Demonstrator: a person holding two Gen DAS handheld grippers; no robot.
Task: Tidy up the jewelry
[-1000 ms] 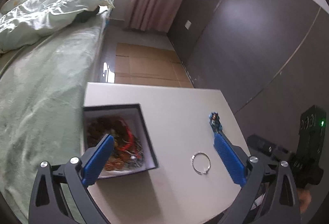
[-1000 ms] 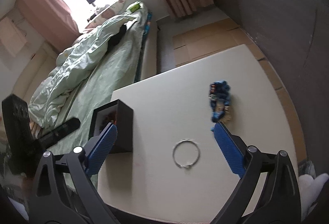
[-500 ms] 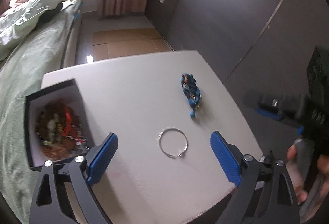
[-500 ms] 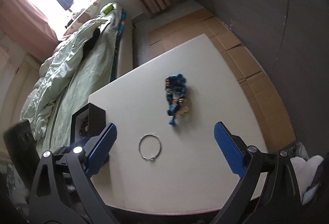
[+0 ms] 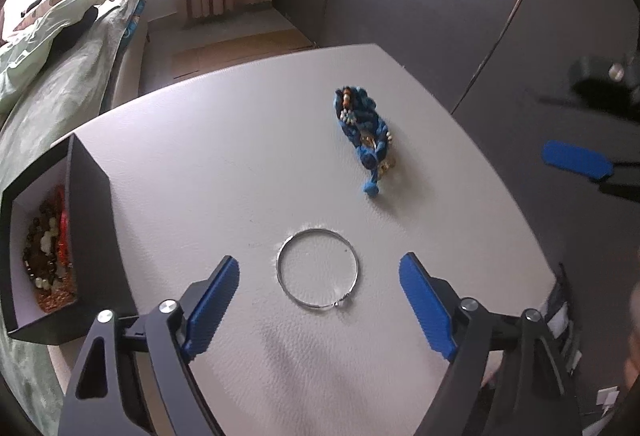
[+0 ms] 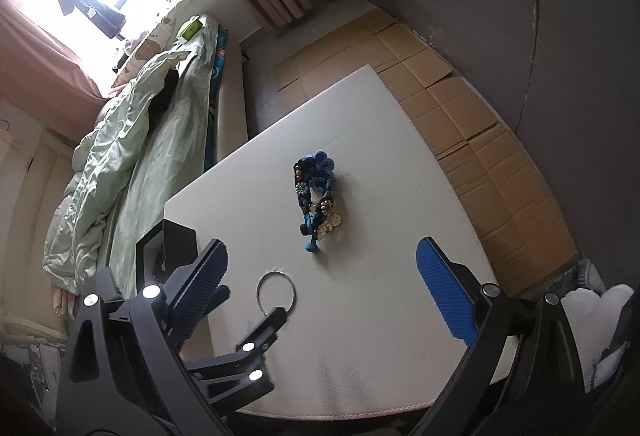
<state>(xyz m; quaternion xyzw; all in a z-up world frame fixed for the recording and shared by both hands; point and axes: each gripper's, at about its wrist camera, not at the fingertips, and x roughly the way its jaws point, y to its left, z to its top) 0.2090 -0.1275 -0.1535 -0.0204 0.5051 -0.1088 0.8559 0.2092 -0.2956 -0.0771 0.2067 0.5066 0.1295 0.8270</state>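
— Silver bangle (image 5: pixel 317 268): where do you have it?

— Low centre of my left wrist view, flat on the white table (image 5: pixel 224 155), between the wide-spread fingers of my left gripper (image 5: pixel 320 310), which holds nothing.

— And the blue braided bracelet (image 6: pixel 316 197)?

— Mid-frame in my right view, well apart from the bangle. My right gripper (image 6: pixel 322 294) gapes wide too, empty.

— The box?

— The black jewelry box (image 5: pixel 48 236) sits at the left edge, beads inside.
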